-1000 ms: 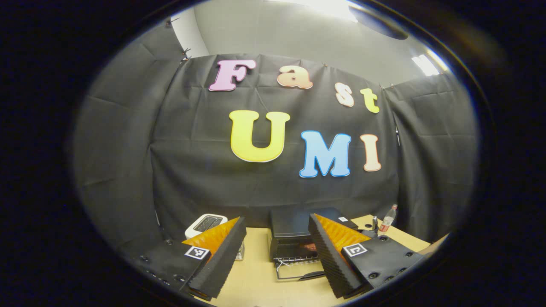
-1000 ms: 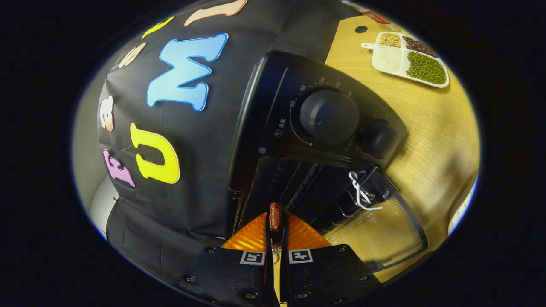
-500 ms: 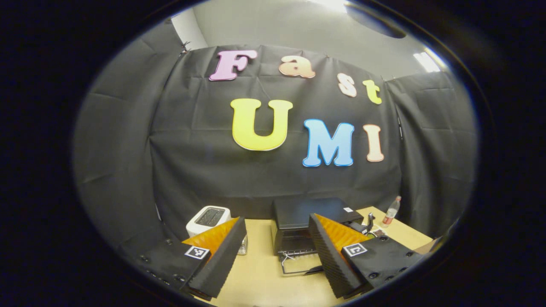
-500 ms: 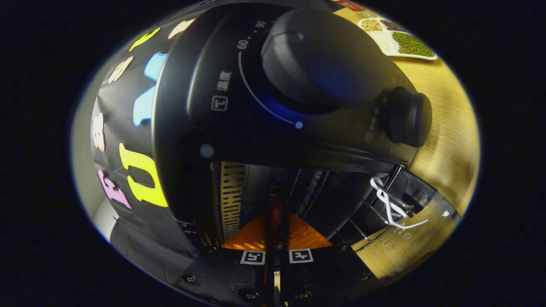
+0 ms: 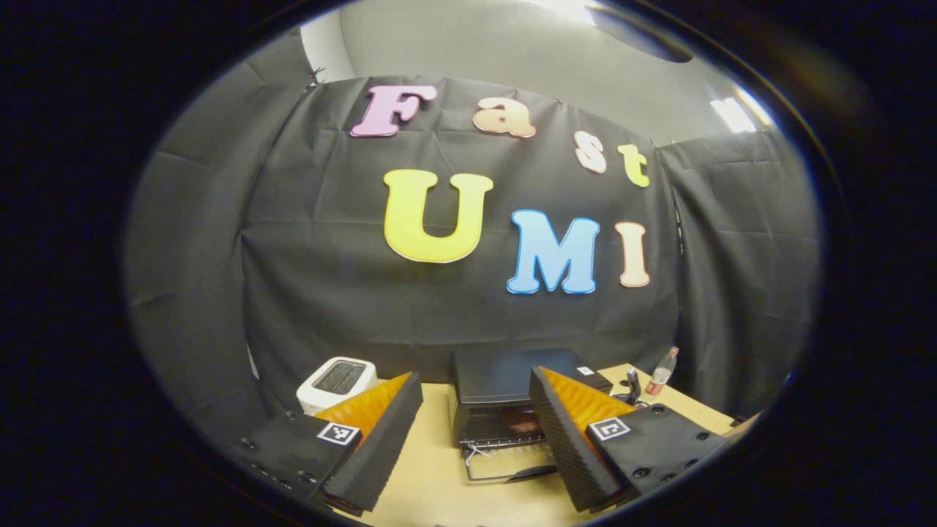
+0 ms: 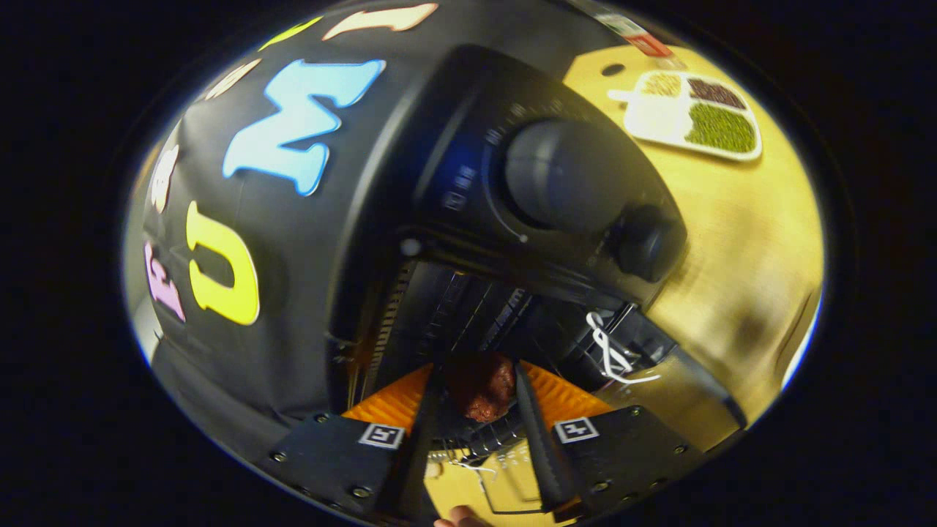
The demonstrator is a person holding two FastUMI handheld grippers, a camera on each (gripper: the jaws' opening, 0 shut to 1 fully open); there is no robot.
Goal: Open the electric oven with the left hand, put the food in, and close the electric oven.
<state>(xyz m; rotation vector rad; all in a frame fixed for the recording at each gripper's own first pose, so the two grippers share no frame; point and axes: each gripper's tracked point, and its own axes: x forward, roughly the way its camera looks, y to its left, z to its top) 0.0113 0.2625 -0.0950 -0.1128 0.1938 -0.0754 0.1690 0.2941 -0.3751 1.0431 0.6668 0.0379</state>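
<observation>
Black electric countertop oven (image 5: pixel 505 399) sits open, its glass door (image 5: pixel 505 465) folded down onto the wooden table. Right gripper (image 6: pixel 479 399) at the mouth, jaws parted around the reddish-brown sausage piece (image 6: pixel 482 386). Left gripper (image 5: pixel 476 424) wide, empty, hangs well back.

Each tool, left (image 5: pixel 476 432) and right (image 6: pixel 472 417), has two wedge-shaped fingers with ribbed faces. Their dark mounting plates carry round screws. Each plate bears a small square black-and-white marker.
</observation>
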